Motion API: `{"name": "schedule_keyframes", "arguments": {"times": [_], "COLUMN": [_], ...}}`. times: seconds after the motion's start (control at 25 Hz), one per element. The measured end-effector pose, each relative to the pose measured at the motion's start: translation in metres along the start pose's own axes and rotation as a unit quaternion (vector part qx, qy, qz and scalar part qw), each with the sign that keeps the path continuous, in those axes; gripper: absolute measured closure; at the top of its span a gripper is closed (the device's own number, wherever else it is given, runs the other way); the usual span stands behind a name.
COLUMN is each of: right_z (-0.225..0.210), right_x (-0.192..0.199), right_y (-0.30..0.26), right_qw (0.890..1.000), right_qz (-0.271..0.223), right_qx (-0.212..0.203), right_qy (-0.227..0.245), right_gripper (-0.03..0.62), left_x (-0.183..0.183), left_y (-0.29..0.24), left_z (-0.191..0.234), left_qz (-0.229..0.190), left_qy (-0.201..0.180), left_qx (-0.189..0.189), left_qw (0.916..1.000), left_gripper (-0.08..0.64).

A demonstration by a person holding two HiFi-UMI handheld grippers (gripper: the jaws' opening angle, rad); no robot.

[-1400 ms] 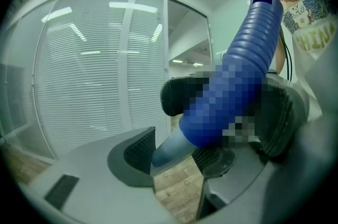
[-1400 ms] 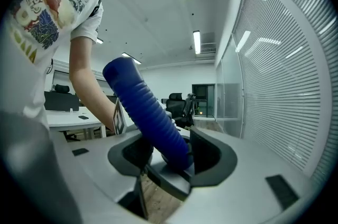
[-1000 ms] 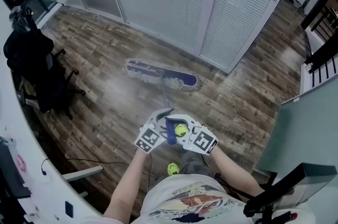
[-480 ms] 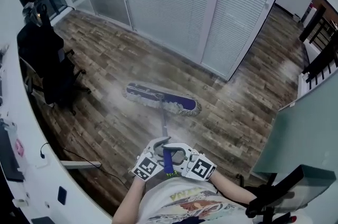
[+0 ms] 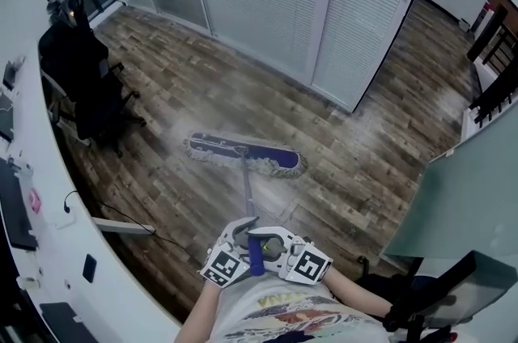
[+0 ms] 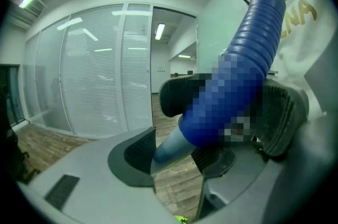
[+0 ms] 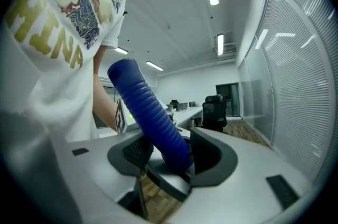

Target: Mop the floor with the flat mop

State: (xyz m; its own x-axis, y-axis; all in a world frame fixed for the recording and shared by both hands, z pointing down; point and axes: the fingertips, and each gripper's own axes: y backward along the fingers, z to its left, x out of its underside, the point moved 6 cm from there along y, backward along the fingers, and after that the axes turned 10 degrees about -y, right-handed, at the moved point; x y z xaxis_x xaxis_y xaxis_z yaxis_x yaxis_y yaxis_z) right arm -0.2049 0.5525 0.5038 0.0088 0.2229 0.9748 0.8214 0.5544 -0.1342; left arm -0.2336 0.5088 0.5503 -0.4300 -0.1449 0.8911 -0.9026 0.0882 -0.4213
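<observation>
The flat mop (image 5: 245,179) sits at the centre of the head view. Its mop head (image 5: 243,154) lies flat on the wood-plank floor (image 5: 356,139), long side running left to right. A thin pole (image 5: 245,189) runs down the frame from it to a blue ribbed grip (image 5: 256,254) at lower centre.

Both tools are clamped on that grip. The left tool (image 5: 240,235) pinches its lower end, where the blue meets the grey pole. The right tool (image 5: 271,246) bites just above it, so the 2 sit side by side.

By its look the mop is light, with a stiff pole and a soft fringed pad that should drag a little on the boards. The ribs give the pads purchase, so the grip is the sensible place to hold. With 2 holds this close together there is little leverage, and the mop head may swivel on a hard push.

An office chair (image 5: 85,82) stands at upper left, well apart from the mop head.
</observation>
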Motion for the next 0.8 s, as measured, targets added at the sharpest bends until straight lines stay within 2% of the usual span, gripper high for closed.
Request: {"name": "schedule_keyframes", "arguments": {"times": [0.2, 0.4, 0.64, 0.8], "right_z": [0.036, 0.030, -0.002, -0.041], "right_x": [0.011, 0.024, 0.020, 0.012], "right_y": [0.020, 0.024, 0.007, -0.030], "right_qw": [1.000, 0.999, 0.999, 0.998], "right_qz": [-0.004, -0.003, 0.007, 0.026], "right_qx": [-0.024, -0.034, -0.051, -0.056], "right_qy": [-0.006, -0.001, -0.010, -0.008], "right_gripper": [0.394, 0.387, 0.377, 0.376], "left_x": [-0.003, 0.004, 0.014, 0.030], "left_y": [0.008, -0.002, -0.010, -0.010], "left_z": [-0.043, -0.046, -0.014, 0.037], "left_qz": [0.007, 0.006, 0.003, -0.009], "left_qy": [0.006, -0.007, -0.023, -0.016], "left_qx": [-0.019, -0.017, -0.025, -0.038], "left_qw": [0.9998, 0.9998, 0.9994, 0.9991], "left_gripper": [0.387, 0.388, 0.397, 0.397]}}
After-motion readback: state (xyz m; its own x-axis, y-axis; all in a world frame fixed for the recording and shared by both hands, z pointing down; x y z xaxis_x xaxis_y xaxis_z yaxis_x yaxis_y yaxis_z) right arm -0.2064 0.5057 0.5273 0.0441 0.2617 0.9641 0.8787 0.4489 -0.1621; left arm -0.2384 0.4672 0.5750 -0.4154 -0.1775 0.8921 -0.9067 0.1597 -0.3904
